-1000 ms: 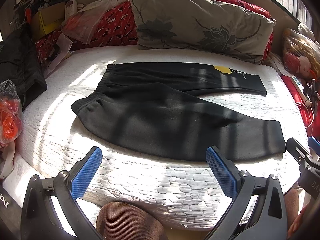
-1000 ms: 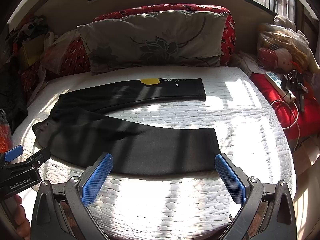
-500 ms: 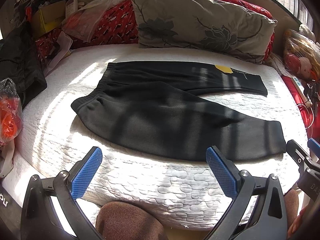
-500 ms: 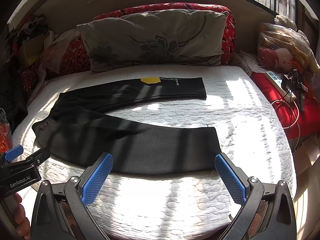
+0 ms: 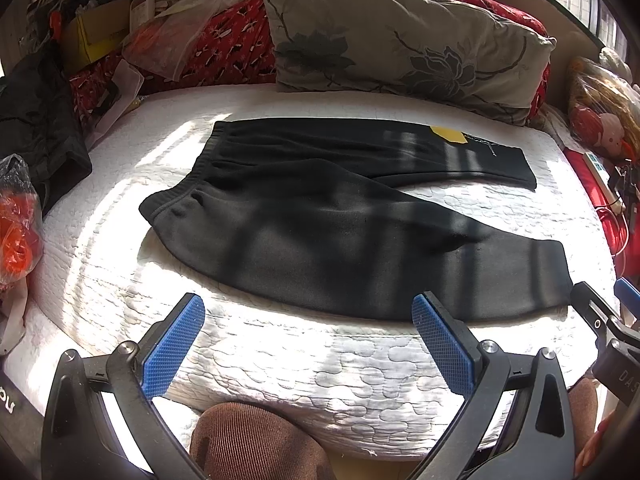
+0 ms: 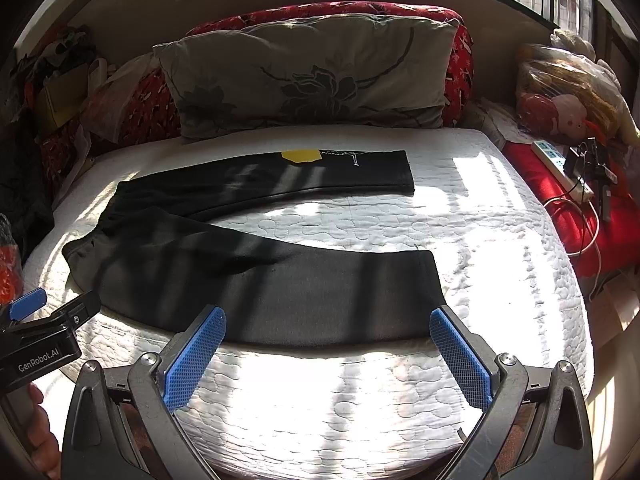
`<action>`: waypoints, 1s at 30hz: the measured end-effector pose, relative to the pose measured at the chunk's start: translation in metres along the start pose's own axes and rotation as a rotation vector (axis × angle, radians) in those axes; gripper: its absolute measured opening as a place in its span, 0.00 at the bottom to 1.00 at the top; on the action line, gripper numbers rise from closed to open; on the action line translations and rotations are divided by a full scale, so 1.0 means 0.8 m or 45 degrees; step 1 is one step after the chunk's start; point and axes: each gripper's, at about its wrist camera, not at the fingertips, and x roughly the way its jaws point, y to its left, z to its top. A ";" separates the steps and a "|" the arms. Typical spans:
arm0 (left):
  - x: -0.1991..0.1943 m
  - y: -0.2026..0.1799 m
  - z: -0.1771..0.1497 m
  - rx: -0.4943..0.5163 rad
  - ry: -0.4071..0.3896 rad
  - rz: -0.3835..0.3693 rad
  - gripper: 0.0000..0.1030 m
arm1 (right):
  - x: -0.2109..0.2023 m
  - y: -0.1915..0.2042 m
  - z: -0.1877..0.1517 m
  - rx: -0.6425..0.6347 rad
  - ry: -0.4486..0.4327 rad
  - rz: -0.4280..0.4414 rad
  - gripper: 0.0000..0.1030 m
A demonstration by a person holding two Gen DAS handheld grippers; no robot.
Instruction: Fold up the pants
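Black pants [image 5: 320,224] lie flat on the white quilted bed [image 5: 280,360], waistband to the left, legs spread apart to the right. The far leg carries a yellow patch [image 5: 448,134]. The pants also show in the right wrist view [image 6: 256,276], near leg cuff at the right. My left gripper [image 5: 308,340] is open and empty, just short of the near leg's front edge. My right gripper [image 6: 328,352] is open and empty, over the near leg's cuff end. Each gripper shows at the edge of the other's view.
A grey floral pillow [image 5: 400,44] and red cushion [image 6: 460,64] stand at the bed's head. Bags and clutter [image 5: 80,32] pile at the left. A power strip with cables [image 6: 564,168] and a soft toy [image 6: 568,112] lie at the right. A brown knee [image 5: 256,440] is below.
Both grippers have crept slightly forward toward the pants; the pants have not moved and the jaws stay open.
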 end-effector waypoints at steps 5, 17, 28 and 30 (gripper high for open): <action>0.001 0.000 0.000 0.000 0.002 -0.006 1.00 | 0.001 0.000 -0.001 -0.002 0.004 0.001 1.00; 0.040 0.019 0.032 0.051 0.114 0.020 1.00 | 0.028 -0.015 0.025 -0.012 0.040 0.019 1.00; 0.130 0.105 0.182 0.084 0.286 0.015 1.00 | 0.157 -0.127 0.179 0.056 0.166 0.039 1.00; 0.155 0.126 0.213 0.037 0.320 0.013 1.00 | 0.195 -0.147 0.206 0.086 0.218 0.062 0.98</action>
